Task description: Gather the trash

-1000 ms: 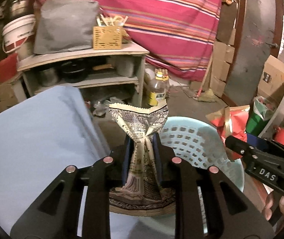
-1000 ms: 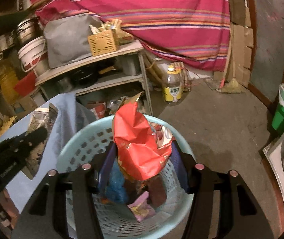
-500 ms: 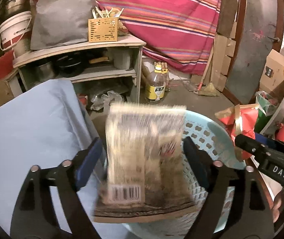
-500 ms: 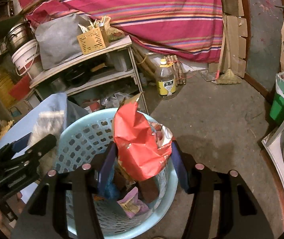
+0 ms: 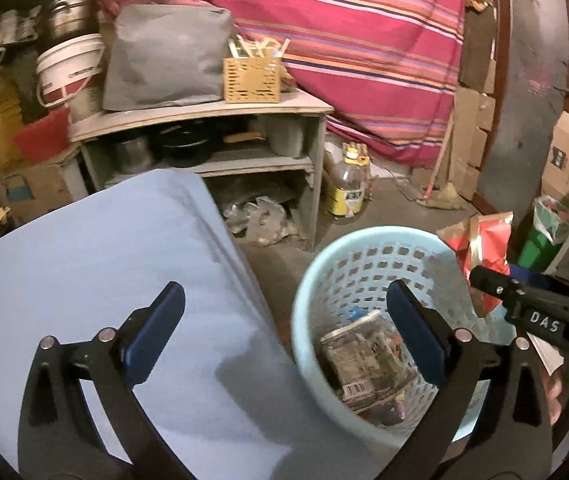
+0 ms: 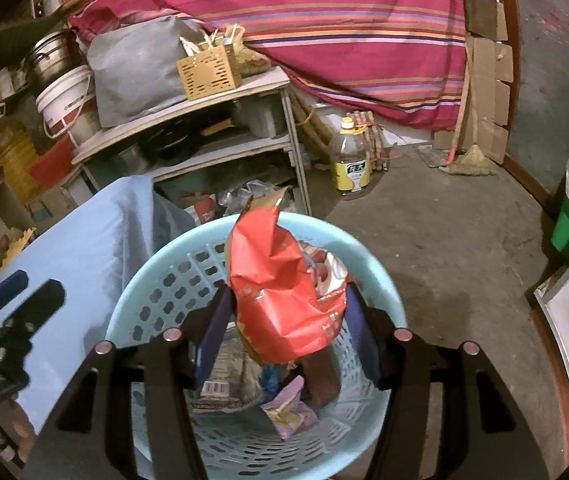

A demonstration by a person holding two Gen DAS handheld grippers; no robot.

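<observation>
Bulging between right hand-held gripper (image 6: 284,332) pads, seemingly pinched: red wrapper (image 6: 280,292).

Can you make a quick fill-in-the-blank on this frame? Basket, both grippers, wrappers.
1. The red wrapper is between the fingers of the ____ gripper.
2. The left gripper holds ____; its jaws are opening.
3. The printed packet with a barcode lies inside the light blue ____, not on the blue cloth.
4. The plastic bottle standing on the floor has a ____ label.

Missing words: right; nothing; basket; yellow
</observation>
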